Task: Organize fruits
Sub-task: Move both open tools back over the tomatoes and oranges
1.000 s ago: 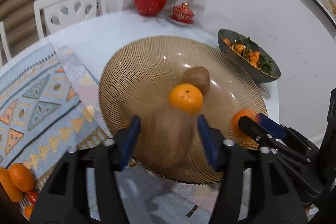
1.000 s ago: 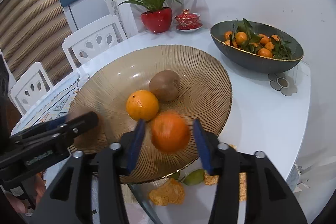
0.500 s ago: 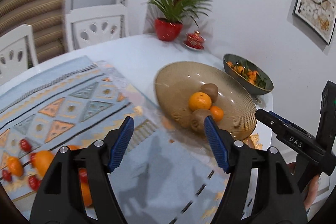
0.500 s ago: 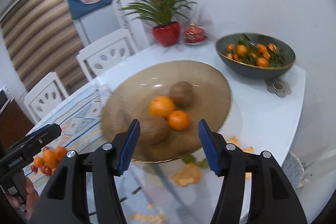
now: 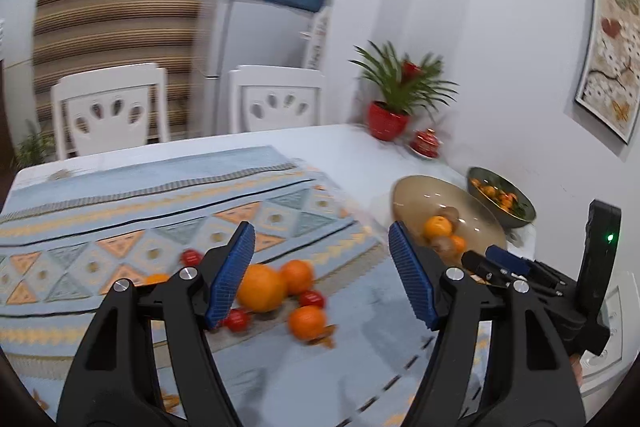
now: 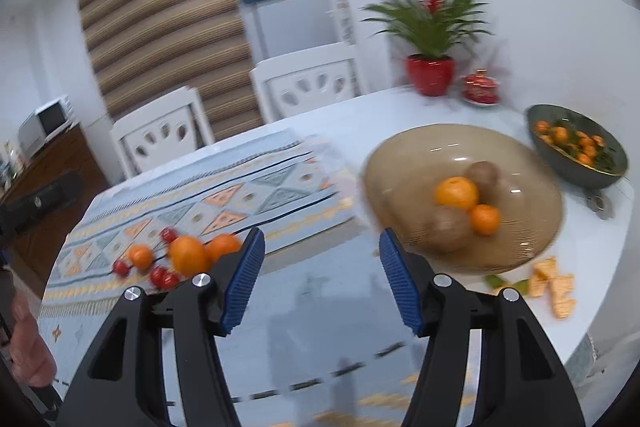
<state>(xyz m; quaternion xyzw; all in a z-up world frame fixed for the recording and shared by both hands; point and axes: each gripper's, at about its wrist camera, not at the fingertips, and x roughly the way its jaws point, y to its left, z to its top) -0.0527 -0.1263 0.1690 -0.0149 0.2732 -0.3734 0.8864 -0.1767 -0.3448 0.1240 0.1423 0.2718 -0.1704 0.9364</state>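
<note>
Both claws stand wide open and empty above the bench: the left claw [image 5: 320, 267] looks down over the loose fruit, the right claw [image 6: 320, 279] hangs between that fruit and the bowl.

At the far left of the patterned cloth [image 6: 248, 195] lies the heap not yet sorted. A small orange [image 6: 140, 255] sits among cherry tomatoes [image 6: 164, 277]; just beside them is the big orange [image 5: 262, 287], touching a smaller orange [image 5: 297, 275] behind it. A third small orange [image 5: 306, 323] rests a little apart, nearer the left claw.

Further right, the amber bowl [image 6: 520, 155] holds an orange [image 6: 456, 193], two kiwis [image 6: 448, 229] and a mandarin [image 6: 484, 219], all touching. Peel scraps [image 6: 556, 283] lie by its rim, and a dark bowl [image 6: 576, 167] of mandarins stands at the far right.

The oranges look firm and fairly heavy, with a slick round skin, so a grip across the widest middle should hold best. The tomatoes seem light, smooth and easily crushed; they would likely roll away, and call for a gentle squeeze at the waist.
</note>
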